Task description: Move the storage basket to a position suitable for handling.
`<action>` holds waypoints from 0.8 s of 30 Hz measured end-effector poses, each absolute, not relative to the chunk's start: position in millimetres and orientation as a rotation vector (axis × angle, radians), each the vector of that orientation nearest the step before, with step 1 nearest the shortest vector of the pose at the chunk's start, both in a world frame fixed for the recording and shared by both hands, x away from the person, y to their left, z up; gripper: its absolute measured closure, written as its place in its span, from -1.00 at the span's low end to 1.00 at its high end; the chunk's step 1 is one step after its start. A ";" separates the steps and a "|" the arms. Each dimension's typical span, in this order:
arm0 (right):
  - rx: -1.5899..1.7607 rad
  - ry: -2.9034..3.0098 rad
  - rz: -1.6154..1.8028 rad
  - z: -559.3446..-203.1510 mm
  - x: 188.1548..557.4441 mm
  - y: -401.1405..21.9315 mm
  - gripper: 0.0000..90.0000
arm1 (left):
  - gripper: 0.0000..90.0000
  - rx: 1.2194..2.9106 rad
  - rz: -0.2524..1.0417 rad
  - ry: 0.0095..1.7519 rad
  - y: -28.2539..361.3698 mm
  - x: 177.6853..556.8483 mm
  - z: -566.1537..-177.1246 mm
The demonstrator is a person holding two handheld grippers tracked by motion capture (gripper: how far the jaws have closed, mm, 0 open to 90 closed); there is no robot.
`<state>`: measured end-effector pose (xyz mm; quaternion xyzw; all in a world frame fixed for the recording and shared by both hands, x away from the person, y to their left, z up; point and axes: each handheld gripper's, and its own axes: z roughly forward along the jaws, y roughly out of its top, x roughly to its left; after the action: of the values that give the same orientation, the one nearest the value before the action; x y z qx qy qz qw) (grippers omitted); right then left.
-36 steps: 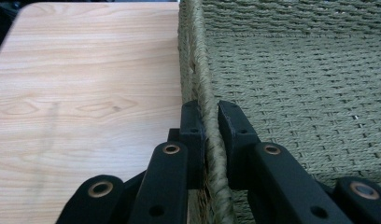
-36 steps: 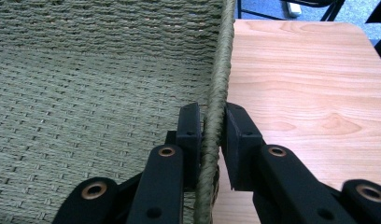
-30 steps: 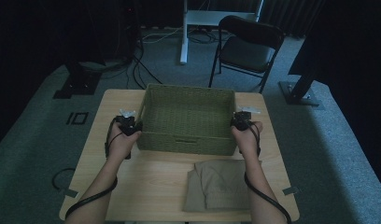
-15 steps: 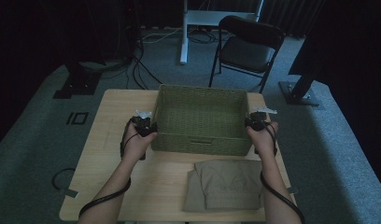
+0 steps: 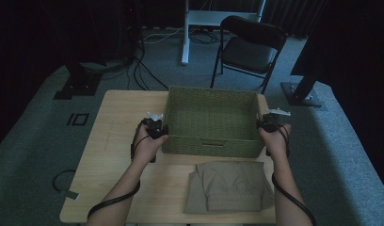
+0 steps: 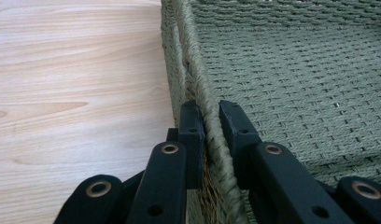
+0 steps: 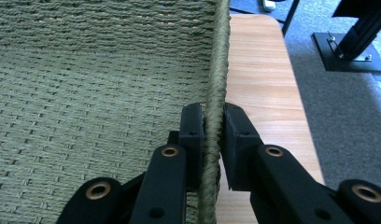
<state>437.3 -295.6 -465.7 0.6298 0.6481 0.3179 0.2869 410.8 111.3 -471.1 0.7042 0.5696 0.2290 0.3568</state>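
We hold the basket (image 5: 211, 120) by its two side rims. Our left gripper (image 6: 212, 121) is pinched tight on the left rim, one jaw outside the wall and one inside, with the braided edge squeezed between them. Our right gripper (image 7: 213, 122) is clamped the same way on the right rim. The basket sits on the bench (image 5: 117, 141), toward its far edge, and it looks empty. Folded trousers (image 5: 230, 186) lie just in front of the basket, toward us, apart from its front wall.

The risks, as we judge them: each grip catches just a narrow stretch of woven rim, so if one hand pulls faster or lifts higher than the other, the basket could twist and the rim slip out of the jaws. The soft wall may also flex under the pinch. Drawing the basket nearer to us could push its front wall into the trousers and rumple the fold.
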 end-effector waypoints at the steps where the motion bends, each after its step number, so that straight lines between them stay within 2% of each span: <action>1: 1.682 1.730 0.846 -465.8 437.1 -298.0 0.77 | 0.81 1.820 0.587 1.466 109.0 410.8 -471.1; 15: 1.703 1.692 0.842 -466.9 431.3 -332.0 0.79 | 0.79 1.846 0.559 1.434 77.4 407.7 -470.6; 24: 1.710 1.685 0.856 -467.5 437.6 -335.4 0.80 | 0.77 1.851 0.547 1.433 77.4 409.0 -470.2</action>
<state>437.6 -335.4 -467.5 0.6417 0.6322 0.3212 0.2921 409.0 77.4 -470.2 0.7183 0.5560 0.2123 0.3603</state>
